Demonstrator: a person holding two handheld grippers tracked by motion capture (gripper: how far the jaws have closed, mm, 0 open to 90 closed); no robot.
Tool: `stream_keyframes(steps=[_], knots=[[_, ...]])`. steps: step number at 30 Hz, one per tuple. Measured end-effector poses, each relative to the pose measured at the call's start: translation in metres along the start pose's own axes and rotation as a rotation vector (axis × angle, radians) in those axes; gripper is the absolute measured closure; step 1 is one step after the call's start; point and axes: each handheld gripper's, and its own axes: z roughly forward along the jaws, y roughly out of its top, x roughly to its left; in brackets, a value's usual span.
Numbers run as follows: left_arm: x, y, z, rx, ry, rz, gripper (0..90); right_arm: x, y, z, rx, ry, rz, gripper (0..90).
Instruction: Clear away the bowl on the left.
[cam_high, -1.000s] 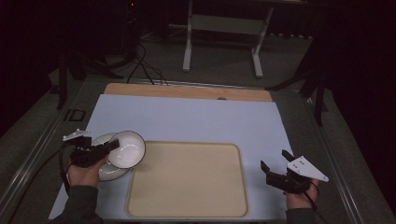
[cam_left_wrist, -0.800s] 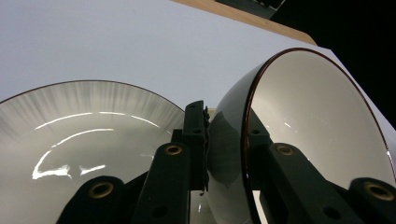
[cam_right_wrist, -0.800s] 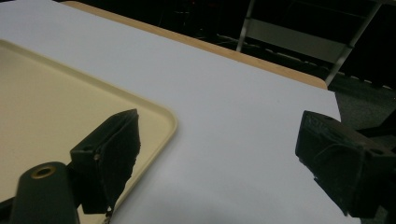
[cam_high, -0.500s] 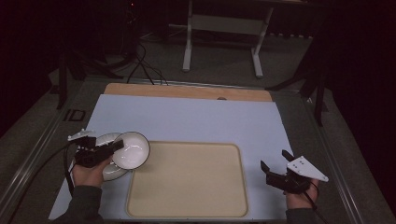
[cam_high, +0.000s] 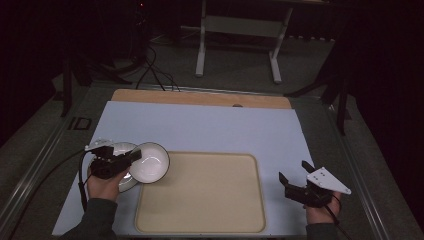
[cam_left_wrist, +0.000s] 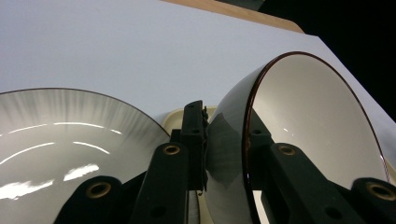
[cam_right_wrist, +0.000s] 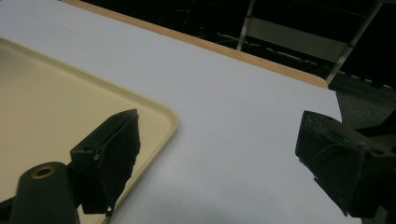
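A white bowl with a dark rim (cam_high: 151, 163) hangs tilted over the left edge of the beige tray (cam_high: 200, 200). My left gripper (cam_high: 134, 157) is shut on its rim, one jaw inside and one outside, as the left gripper view shows on the bowl (cam_left_wrist: 308, 126) with the gripper (cam_left_wrist: 229, 135). A second white bowl (cam_high: 121, 149) rests on the table just left of it and fills the lower left of that view (cam_left_wrist: 60, 140). My right gripper (cam_high: 294, 171) hovers open to the right of the tray with nothing between its jaws (cam_right_wrist: 219, 140).
The tray (cam_right_wrist: 56, 102) lies on a pale blue mat (cam_high: 210, 130) covering the table. A wooden strip (cam_high: 200, 97) runs along the far edge. Cables and a metal stand (cam_high: 240, 30) are on the dark floor beyond.
My left gripper has carried the bowl to the right, off the second bowl and toward the tray's left edge. The right gripper has stayed put.
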Motion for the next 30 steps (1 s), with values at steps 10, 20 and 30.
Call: stream_keyframes(steps=[10,20,30], knots=[[-0.008,0.0,0.006,0.009,-0.013,0.036,77.1,0.0,0.0,0.0,0.001,-0.002,0.001,13.6],[-0.012,-0.001,0.01,0.016,-0.021,0.049,77.0,0.0,0.0,0.0,0.0,-0.003,0.0,13.6],[-0.016,-0.001,0.016,0.02,-0.029,0.059,76.9,0.0,0.0,0.0,0.001,-0.004,0.0,13.6]])
